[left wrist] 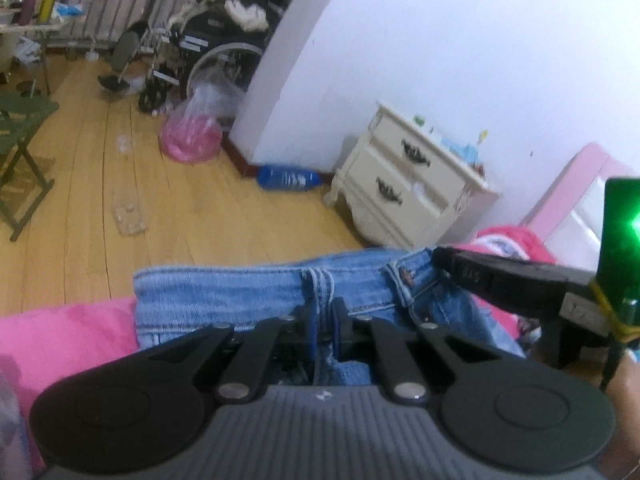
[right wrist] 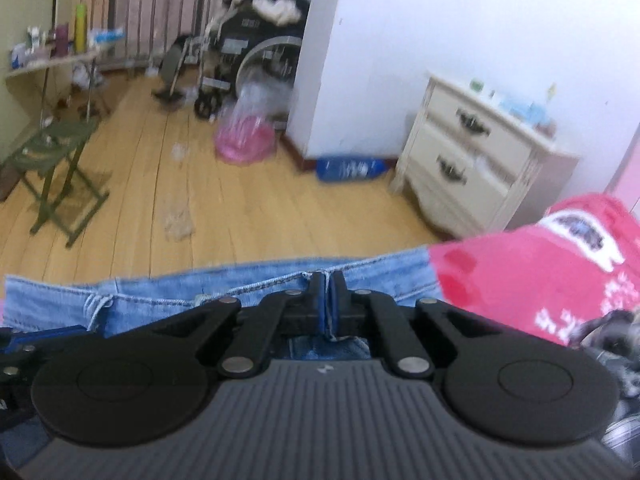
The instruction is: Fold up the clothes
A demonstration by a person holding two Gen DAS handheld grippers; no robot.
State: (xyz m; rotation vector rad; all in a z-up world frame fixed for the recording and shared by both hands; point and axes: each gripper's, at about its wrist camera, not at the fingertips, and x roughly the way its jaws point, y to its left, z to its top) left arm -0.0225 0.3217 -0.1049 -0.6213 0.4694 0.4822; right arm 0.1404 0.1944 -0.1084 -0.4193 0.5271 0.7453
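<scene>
Pink bed with clothes, wood floor beyond

The bed [left wrist: 72, 332] has a pink cover; jeans [left wrist: 248, 292] lie on it at its edge, a red garment [right wrist: 532, 276] just beside them. On the floor [left wrist: 224, 216] stand a nightstand [left wrist: 404, 184], a green stool [right wrist: 56, 160] and a wheelchair [left wrist: 208, 56]; a blue bottle [left wrist: 288, 178] and a pink bag [left wrist: 192, 136] lie by the wall.

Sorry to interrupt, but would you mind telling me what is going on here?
A person is folding a pair of jeans with two handheld grippers. The left gripper and the right gripper each have their jaws shut on the waistband. A red garment lies beside the jeans, and a pink cover lies under them.
</scene>
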